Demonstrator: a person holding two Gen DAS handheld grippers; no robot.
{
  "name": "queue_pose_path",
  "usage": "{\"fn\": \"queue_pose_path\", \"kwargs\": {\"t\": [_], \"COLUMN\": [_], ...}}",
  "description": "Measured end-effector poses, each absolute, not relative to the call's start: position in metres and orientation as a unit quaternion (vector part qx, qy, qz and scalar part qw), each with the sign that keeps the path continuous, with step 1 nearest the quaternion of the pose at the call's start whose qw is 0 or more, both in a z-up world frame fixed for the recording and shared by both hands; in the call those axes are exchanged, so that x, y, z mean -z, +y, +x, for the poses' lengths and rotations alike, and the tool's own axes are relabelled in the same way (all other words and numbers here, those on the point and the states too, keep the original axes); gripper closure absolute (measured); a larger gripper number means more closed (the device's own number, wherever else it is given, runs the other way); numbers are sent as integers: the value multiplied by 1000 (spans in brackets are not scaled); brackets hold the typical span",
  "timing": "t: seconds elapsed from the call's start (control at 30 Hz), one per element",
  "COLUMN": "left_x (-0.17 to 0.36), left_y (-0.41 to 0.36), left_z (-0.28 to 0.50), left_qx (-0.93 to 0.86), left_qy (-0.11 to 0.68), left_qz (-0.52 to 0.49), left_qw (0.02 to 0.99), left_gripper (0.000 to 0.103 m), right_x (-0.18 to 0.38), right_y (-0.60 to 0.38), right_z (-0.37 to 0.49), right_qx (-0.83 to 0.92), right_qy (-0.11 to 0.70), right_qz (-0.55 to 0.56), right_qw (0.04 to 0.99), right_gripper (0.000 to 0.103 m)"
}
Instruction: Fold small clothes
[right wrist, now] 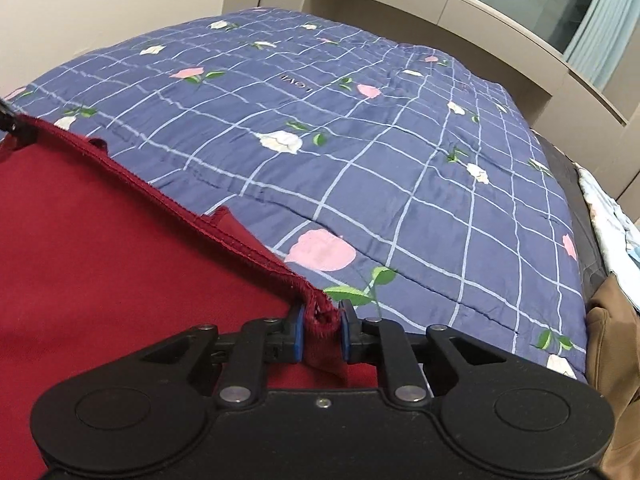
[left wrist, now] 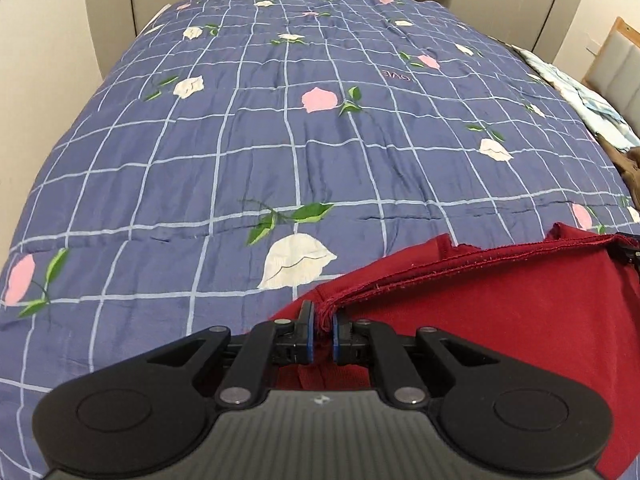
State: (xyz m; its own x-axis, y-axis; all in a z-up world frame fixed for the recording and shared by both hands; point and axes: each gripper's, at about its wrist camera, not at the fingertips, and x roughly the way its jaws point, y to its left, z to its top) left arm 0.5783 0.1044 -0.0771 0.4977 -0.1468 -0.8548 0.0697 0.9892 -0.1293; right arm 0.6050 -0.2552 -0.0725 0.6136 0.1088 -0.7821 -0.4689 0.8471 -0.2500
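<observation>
- Between the two grippers, a red garment (left wrist: 520, 320) is stretched by its hemmed edge (left wrist: 460, 264), low over the near end of the bed.
- Several layers are seen stacked at that edge, so at least one fold is judged done; the cloth is not yet laid flat, and setting down, smoothing and any further fold are judged left.
- The left gripper (left wrist: 322, 322) is clamped on one corner of the edge, its blue pads nearly together with the bunched hem pinched between.
- The right gripper (right wrist: 322, 322) is closed on the other corner, jaws slightly wider, a rolled bit of hem filling the gap and touching both pads.
- Both grippers are pointed steeply down toward the quilt (left wrist: 280, 140), side by side, with the edge held taut between them.
- Beyond the garment, the blue checked quilt with tulips is spread bare.
- At the bed's right edge, a pale cloth (right wrist: 612, 216) and a brown cloth (right wrist: 612, 344) are seen.
</observation>
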Motion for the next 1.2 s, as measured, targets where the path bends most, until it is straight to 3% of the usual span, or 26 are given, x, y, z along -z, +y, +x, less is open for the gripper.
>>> {"fn": "queue_pose_path", "kwargs": {"t": [0.07,0.1,0.17,0.23,0.3,0.33,0.4,0.43,0.63,0.87,1.0,1.2], "left_x": [78,77,74,68,59,53,44,41,35,66,91,107], "left_y": [104,104,105,109,114,116,117,116,81,10,3,38], "left_z": [579,579,580,580,575,571,562,555,511,505,531,558], "left_qx": [60,54,48,32,14,8,3,3,20,57,0,-62], "left_qy": [497,497,499,496,479,468,451,439,360,338,360,376], "left_qz": [-40,-40,-41,-40,-41,-41,-45,-46,-14,83,117,23], "left_qw": [865,865,864,867,877,883,891,897,933,936,926,924], "left_gripper": [93,87,76,33,20,20,13,5,2,2,2,0], "right_x": [73,73,70,65,61,59,56,56,57,101,106,123], "right_y": [-256,-258,-264,-272,-278,-280,-283,-282,-258,-202,-217,-258], "right_z": [605,604,603,600,593,590,580,575,537,520,551,595], "right_qx": [-159,-150,-135,-123,-110,-101,-73,-57,-58,-104,-32,55], "right_qy": [402,398,389,378,358,348,323,310,256,197,186,216], "right_qz": [-219,-217,-200,-181,-169,-165,-166,-172,-209,-400,-379,-281], "right_qw": [875,879,889,900,912,917,929,933,942,889,906,933], "right_gripper": [80,69,58,46,29,23,3,0,1,1,1,1]}}
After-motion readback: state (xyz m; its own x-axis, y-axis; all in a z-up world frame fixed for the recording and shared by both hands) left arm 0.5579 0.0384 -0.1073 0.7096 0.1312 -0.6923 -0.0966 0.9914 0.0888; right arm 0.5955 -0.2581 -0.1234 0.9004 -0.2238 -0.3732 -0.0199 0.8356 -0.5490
